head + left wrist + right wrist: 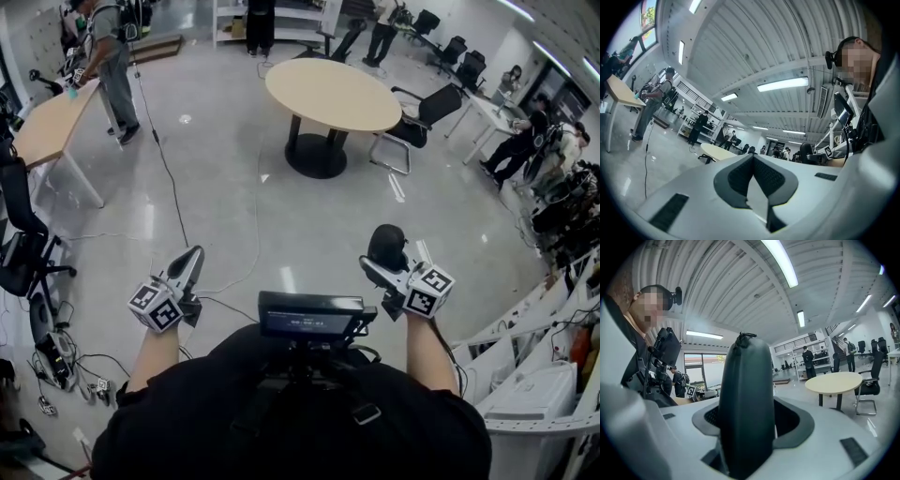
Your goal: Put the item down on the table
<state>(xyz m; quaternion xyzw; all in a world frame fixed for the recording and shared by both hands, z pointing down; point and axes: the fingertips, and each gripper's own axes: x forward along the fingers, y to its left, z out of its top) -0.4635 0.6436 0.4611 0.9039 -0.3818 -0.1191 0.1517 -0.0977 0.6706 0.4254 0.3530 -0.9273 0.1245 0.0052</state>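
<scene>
My right gripper (386,255) is shut on a dark grey zipped pouch (386,246), held upright in front of my chest. In the right gripper view the pouch (746,404) stands tall between the pads, its zip pull at the top. My left gripper (190,265) is shut with nothing in it; in the left gripper view its pads (761,178) meet. The round beige table (332,93) stands several steps ahead on the grey floor, and also shows as the round table (834,381) at the right of the right gripper view.
A black office chair (419,115) stands at the round table's right. A long wooden desk (45,124) is at the left with a person (110,58) beside it. Cables (178,202) trail over the floor. White desks with equipment (539,375) line the right side.
</scene>
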